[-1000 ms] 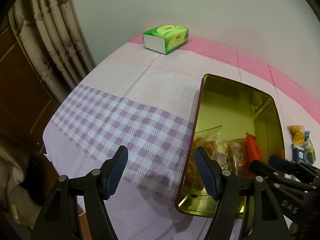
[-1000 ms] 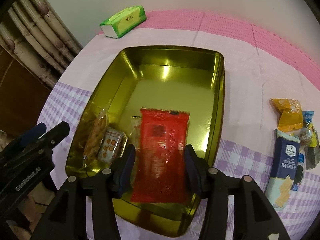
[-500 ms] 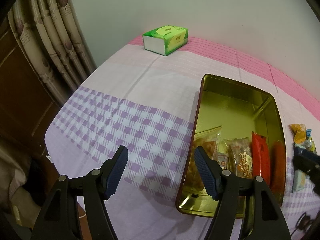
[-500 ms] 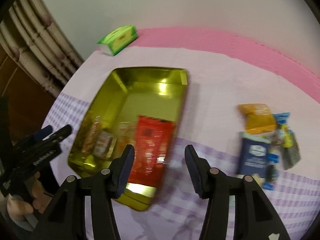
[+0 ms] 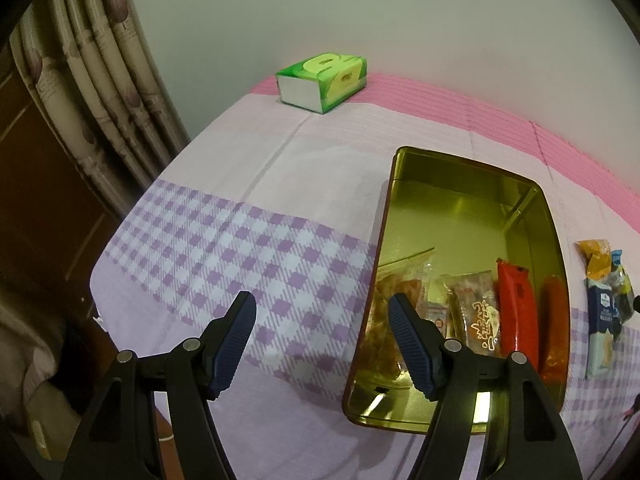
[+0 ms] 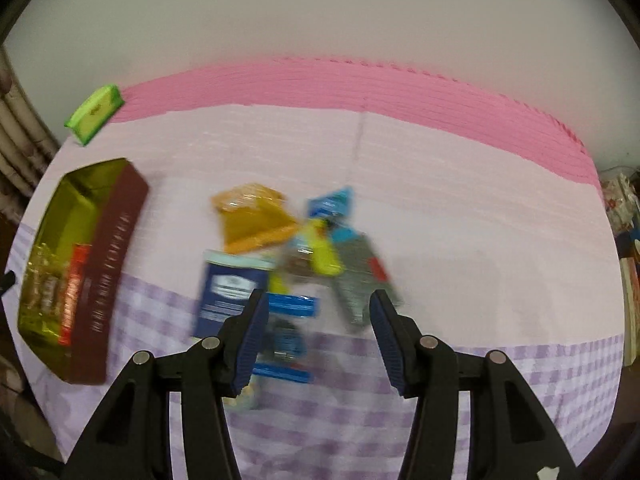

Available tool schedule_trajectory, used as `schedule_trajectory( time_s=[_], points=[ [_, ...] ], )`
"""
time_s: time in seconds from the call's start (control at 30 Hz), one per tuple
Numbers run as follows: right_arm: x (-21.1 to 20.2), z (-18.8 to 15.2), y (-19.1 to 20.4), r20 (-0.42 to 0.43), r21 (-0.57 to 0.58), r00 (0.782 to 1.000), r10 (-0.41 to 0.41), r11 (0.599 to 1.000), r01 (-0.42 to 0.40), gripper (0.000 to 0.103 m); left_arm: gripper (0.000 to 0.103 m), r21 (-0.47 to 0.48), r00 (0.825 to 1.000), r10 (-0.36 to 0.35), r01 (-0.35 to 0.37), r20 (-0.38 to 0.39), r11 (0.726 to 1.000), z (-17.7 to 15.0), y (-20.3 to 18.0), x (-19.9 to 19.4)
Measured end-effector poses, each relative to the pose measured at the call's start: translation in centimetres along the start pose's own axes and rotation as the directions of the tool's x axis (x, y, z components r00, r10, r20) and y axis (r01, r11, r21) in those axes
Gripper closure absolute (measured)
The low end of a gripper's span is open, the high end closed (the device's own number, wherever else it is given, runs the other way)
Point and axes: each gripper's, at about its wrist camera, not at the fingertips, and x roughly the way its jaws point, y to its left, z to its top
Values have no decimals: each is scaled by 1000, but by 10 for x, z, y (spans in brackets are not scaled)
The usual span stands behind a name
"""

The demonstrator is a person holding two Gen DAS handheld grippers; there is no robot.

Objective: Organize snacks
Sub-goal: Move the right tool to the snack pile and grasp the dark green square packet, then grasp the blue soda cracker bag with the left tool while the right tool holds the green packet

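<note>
Hovering over the jumbled heap of loose snack packets (image 6: 292, 264), the right gripper (image 6: 316, 340) is standing spread and empty, the dark blue rectangular packet (image 6: 228, 292) lying just up-left of it, long axis running up-frame. Beside the gold metal tin (image 5: 472, 216), the left gripper (image 5: 320, 344) is waiting spread, empty.

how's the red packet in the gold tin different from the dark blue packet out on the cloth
The red snack packet lies inside the gold metal tin, lined up beside other snacks; the dark blue packet with a white label lies outside it on the purple checked tablecloth, in a loose pile. The red one is plain; the blue one has a pale end. Both are long flat sealed packets, and neither is gripped.
</note>
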Motion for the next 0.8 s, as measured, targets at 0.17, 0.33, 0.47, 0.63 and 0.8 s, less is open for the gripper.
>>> schedule_trajectory(
  time_s=[0.17,0.33,0.47,0.63,0.8],
  points=[
    [21,-2,-10,-12,-77,1000,-13,997,12,53,34,37,1000,6,-7,13,999,-1,-10,-5],
    [33,3,-16,5,-121,1000,5,993,-4,53,34,72,1000,-7,5,26,997,-2,-24,-16],
    [49,8,-23,1,-142,1000,13,990,-13,53,34,116,999,-37,35,14,993,-5,-42,-25],
    [54,6,-21,25,-134,998,51,990,-47,57,34,188,996,-90,88,2,978,-6,-75,-36],
    [47,-5,-28,55,-125,995,87,989,-80,69,34,264,987,-158,156,-17,952,-9,-120,-43]
  ],
)
